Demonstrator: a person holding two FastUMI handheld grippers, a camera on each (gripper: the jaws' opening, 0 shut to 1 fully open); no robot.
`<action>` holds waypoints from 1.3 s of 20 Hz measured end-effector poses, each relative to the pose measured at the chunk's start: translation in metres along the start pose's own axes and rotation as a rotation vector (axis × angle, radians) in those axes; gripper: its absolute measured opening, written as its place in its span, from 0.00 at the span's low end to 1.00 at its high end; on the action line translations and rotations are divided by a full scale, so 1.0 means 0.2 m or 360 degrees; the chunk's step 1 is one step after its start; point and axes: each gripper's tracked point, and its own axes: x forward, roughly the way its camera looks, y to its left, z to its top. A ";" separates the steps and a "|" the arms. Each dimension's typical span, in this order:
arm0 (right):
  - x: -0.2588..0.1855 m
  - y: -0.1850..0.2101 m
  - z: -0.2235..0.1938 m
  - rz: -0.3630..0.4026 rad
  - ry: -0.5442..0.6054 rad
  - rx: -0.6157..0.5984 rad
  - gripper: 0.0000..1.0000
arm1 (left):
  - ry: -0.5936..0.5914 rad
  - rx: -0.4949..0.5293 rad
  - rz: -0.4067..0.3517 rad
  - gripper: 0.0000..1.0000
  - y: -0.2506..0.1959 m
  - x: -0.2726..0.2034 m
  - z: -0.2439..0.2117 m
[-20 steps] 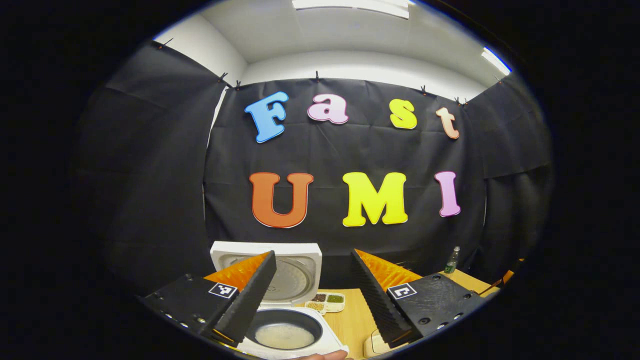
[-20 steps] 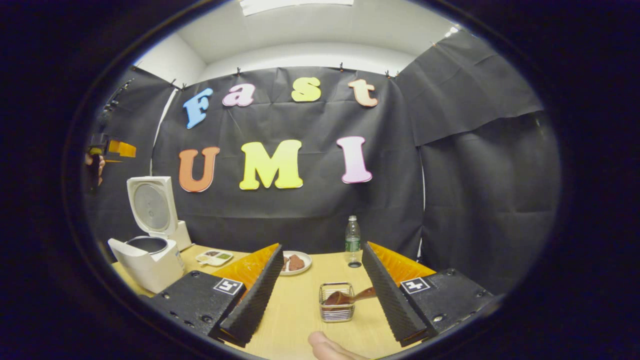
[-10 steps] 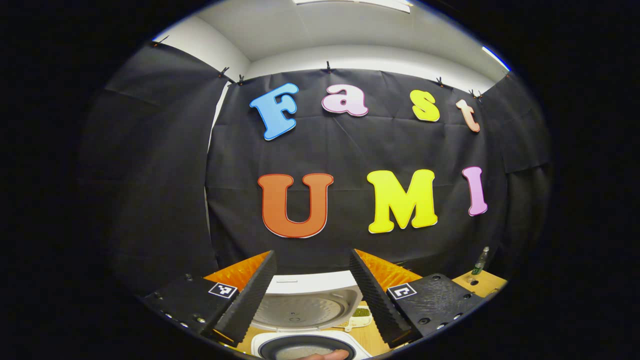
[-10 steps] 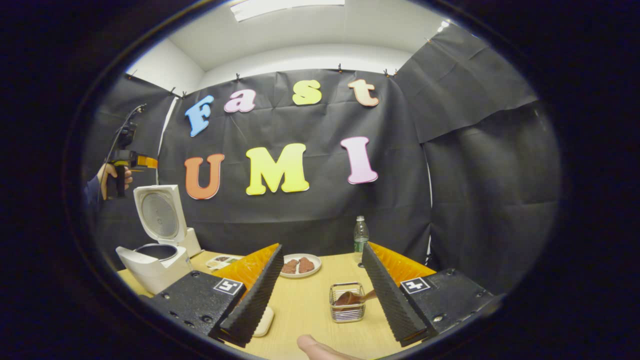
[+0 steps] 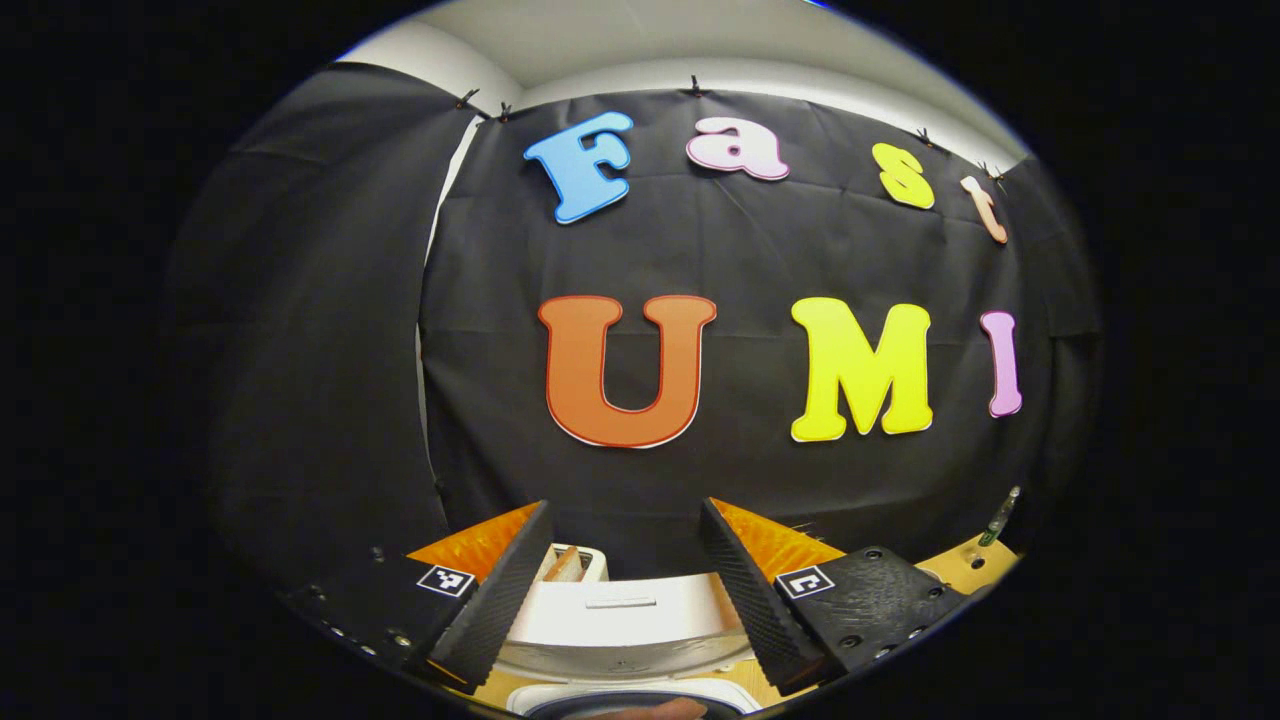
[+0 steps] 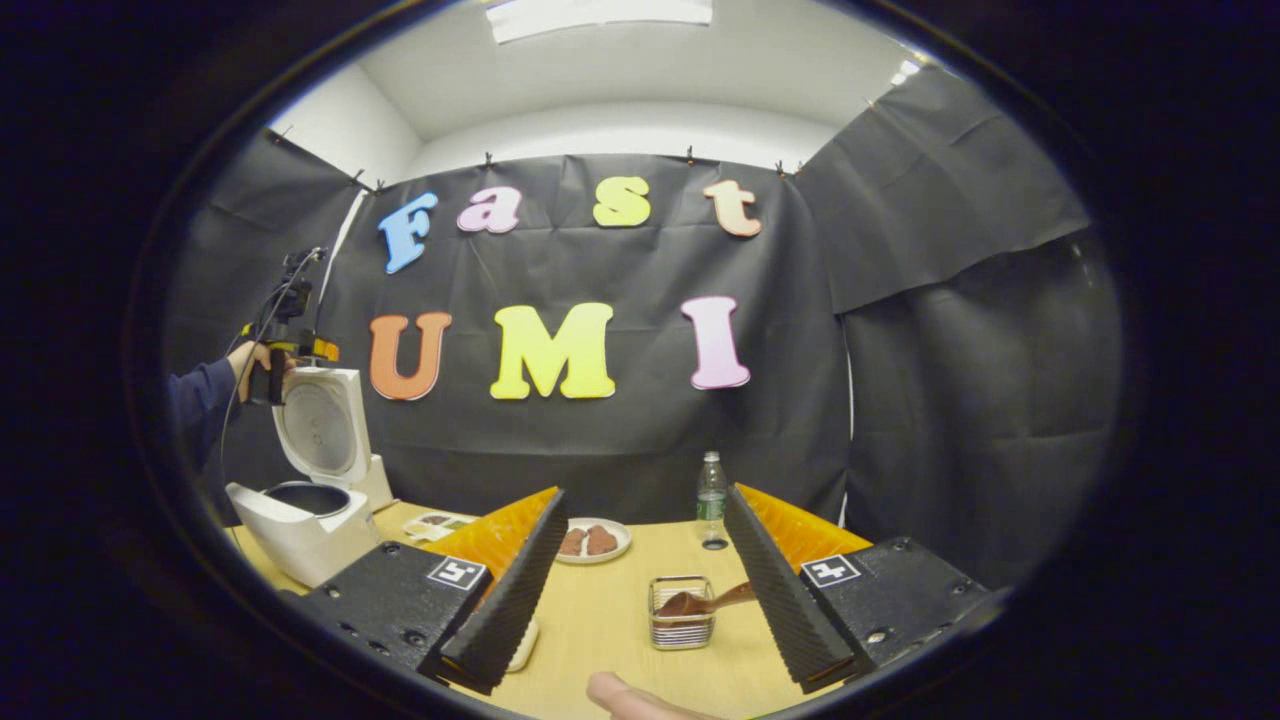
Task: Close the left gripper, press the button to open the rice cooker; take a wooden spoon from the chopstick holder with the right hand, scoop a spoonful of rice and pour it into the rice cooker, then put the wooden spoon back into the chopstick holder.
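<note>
The white rice cooker [image 6: 297, 523] stands at the table's left with its lid [image 6: 321, 427] raised upright. My left gripper [image 6: 318, 349], held by a hand, hovers at the lid's top edge. In the left gripper view it [image 5: 625, 505] is open, with the lid's top edge [image 5: 612, 612] between and beyond its fingers and the pot's rim [image 5: 620, 703] below. My right gripper [image 6: 645, 493] is open and holds nothing. A little ahead of it, the wooden spoon [image 6: 706, 602] rests in the wire chopstick holder [image 6: 680, 628].
On the wooden table [image 6: 600, 610] stand a plate with brown pieces [image 6: 592, 541], a water bottle [image 6: 711, 500] at the back and a small divided dish [image 6: 436, 523] by the cooker. A pale object [image 6: 522, 640] lies under my right gripper's left finger. A thumb [image 6: 625, 698] shows at the bottom.
My left gripper has moved forward over the open cooker to the top edge of its raised lid. The right gripper has hardly shifted.
</note>
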 end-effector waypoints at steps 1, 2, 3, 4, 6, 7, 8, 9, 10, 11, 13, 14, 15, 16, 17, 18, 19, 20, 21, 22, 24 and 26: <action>-0.03 -0.01 -0.01 -0.0011 0.0012 -0.0003 0.99 | 0.0029 0.0024 0.0018 0.94 0.00 0.01 -0.03; -0.07 0.01 0.01 -0.0006 0.0008 0.0011 0.99 | 0.0038 0.0069 0.0047 0.95 0.02 0.01 -0.04; -0.09 0.02 0.01 -0.0001 0.0010 0.0036 0.99 | 0.0033 0.0061 0.0047 0.96 0.02 0.00 -0.04; -0.12 0.03 0.01 -0.0002 0.0016 0.0061 0.98 | 0.0054 0.0046 0.0057 0.96 0.02 -0.01 -0.04; -0.18 0.03 0.02 -0.0001 0.0025 0.0110 0.99 | 0.0094 0.0060 0.0092 0.97 0.02 -0.04 -0.06; -0.21 0.02 0.02 -0.0002 0.0025 0.0136 0.97 | 0.0105 0.0059 0.0093 0.97 0.01 -0.08 -0.07; -0.24 0.03 0.03 -0.0003 0.0016 0.0148 0.99 | 0.0125 0.0044 0.0092 0.97 0.01 -0.11 -0.08; -0.26 0.01 0.04 -0.0021 0.0007 0.0142 0.99 | 0.0133 0.0045 0.0082 0.97 0.00 -0.15 -0.09; -0.29 0.00 0.04 -0.0038 -0.0001 0.0125 0.99 | 0.0120 0.0049 0.0071 0.97 -0.01 -0.19 -0.09; -0.33 0.00 0.03 -0.0038 0.0006 0.0113 0.99 | 0.0114 0.0048 0.0072 0.97 -0.01 -0.24 -0.10; -0.40 0.08 0.03 0.0059 0.0009 0.0119 0.97 | 0.0109 0.0039 0.0131 0.97 -0.01 -0.31 -0.14; -0.43 0.12 0.01 0.0091 0.0012 0.0120 0.99 | 0.0094 0.0045 0.0155 0.97 -0.01 -0.34 -0.15; -0.45 0.13 -0.01 0.0103 0.0018 0.0118 1.00 | 0.0121 0.0051 0.0142 0.97 -0.03 -0.37 -0.20; -0.48 0.14 -0.03 0.0120 0.0033 0.0107 0.99 | 0.0164 0.0036 0.0131 0.96 -0.05 -0.42 -0.26; -0.50 0.17 -0.06 0.0147 0.0045 0.0093 0.99 | 0.0224 0.0022 0.0137 0.96 -0.05 -0.46 -0.34; -0.51 0.18 -0.07 0.0164 0.0050 0.0080 0.99 | 0.0244 0.0022 0.0204 0.96 -0.01 -0.52 -0.40; -0.53 0.19 -0.08 0.0179 0.0039 0.0075 0.99 | 0.0219 -0.0005 0.0191 0.95 -0.02 -0.54 -0.42; -0.55 0.20 -0.09 0.0193 0.0035 0.0072 0.99 | 0.0224 -0.0020 0.0160 0.94 -0.03 -0.59 -0.45; -0.57 0.21 -0.10 0.0207 0.0031 0.0079 0.99 | 0.0278 -0.0043 0.0142 0.94 -0.04 -0.63 -0.53; -0.58 0.22 -0.10 0.0231 0.0026 0.0089 1.00 | 0.0309 -0.0065 0.0134 0.93 -0.04 -0.66 -0.58; -0.62 0.24 -0.12 0.0263 0.0033 0.0092 1.00 | 0.0385 -0.0071 0.0110 0.92 -0.07 -0.71 -0.66; -0.64 0.23 -0.11 0.0272 0.0019 0.0098 0.99 | 0.0416 -0.0051 0.0107 0.92 -0.07 -0.74 -0.72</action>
